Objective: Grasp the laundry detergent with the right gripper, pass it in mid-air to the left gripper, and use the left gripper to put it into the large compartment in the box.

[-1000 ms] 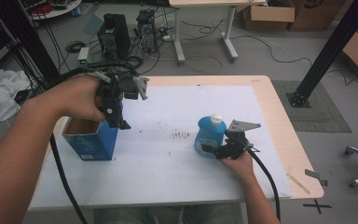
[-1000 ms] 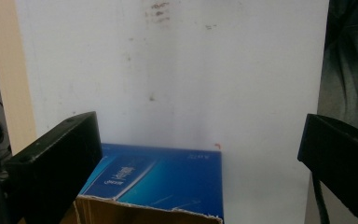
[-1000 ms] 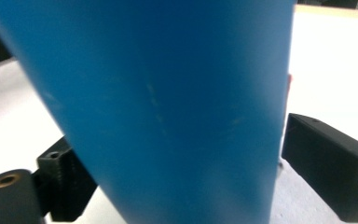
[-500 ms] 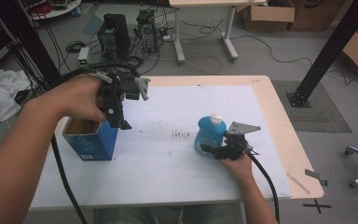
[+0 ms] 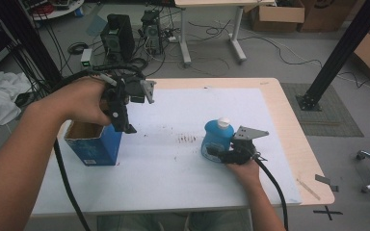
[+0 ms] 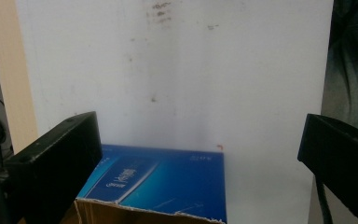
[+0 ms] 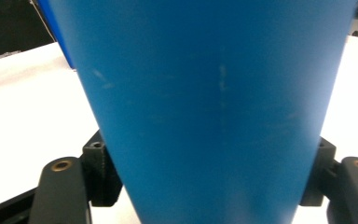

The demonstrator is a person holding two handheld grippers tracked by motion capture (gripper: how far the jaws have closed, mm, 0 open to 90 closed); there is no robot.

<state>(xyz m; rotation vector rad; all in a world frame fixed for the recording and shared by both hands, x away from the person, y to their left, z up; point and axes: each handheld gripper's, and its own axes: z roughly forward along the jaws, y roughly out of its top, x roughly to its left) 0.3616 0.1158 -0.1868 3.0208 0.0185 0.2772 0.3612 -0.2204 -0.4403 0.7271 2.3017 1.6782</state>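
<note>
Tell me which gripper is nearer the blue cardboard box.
Left. The left gripper hangs open just above the blue box at its open top; the right gripper is across the table, shut on the blue bottle.

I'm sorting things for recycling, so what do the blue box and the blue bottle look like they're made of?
The blue box looks like cardboard with a printed, slightly glossy blue skin: its torn top edge shows a ragged brown layer. The blue bottle looks like smooth plastic with a dull sheen and faint scuffs, topped by a white cap, probably plastic too.
</note>
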